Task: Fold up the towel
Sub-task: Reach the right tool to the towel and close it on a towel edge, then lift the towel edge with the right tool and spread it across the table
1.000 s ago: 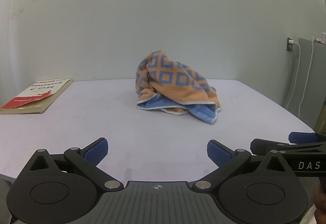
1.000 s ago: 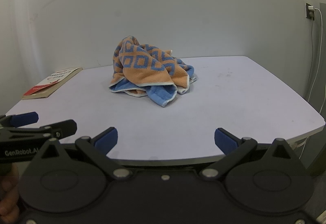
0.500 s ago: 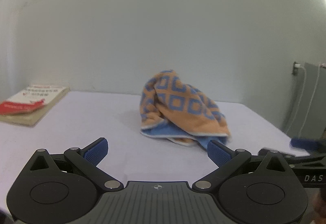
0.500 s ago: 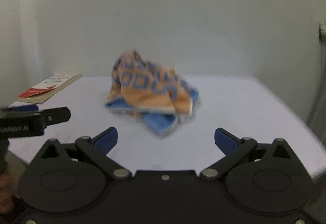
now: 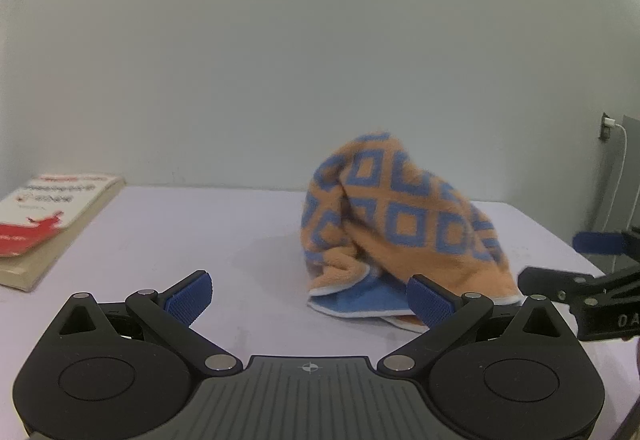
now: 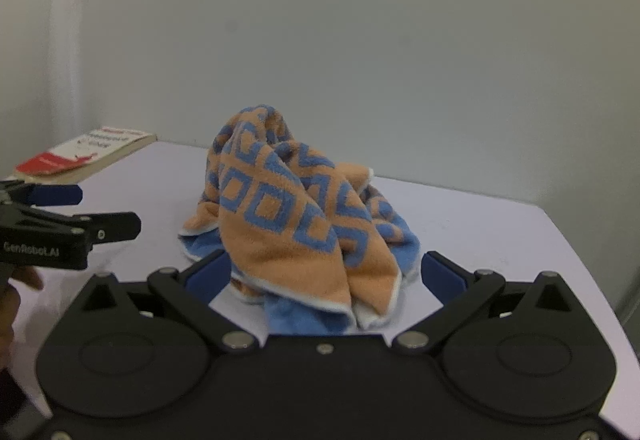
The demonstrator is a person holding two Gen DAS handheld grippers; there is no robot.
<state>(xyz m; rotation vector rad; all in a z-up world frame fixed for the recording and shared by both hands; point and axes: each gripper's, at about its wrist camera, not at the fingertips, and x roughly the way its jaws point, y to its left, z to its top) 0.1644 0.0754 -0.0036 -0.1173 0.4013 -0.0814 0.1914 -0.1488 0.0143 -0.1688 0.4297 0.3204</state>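
A crumpled towel, orange with blue squares and a plain blue underside, lies heaped on the pale table. My left gripper is open, low over the table, with the heap's left edge just ahead of its right finger. In the right wrist view the towel fills the gap ahead. My right gripper is open, its blue pads either side of the heap's near edge. I cannot tell whether they touch the cloth.
A book with a red and white cover lies at the table's far left, and the same book shows in the right wrist view. A pale wall stands behind the table. A charger and cable hang at the right. A hand holds the left gripper.
Both grippers have moved forward and lower toward the towel, which now looms larger. The right gripper's fingers now flank its near edge. Both stay open.
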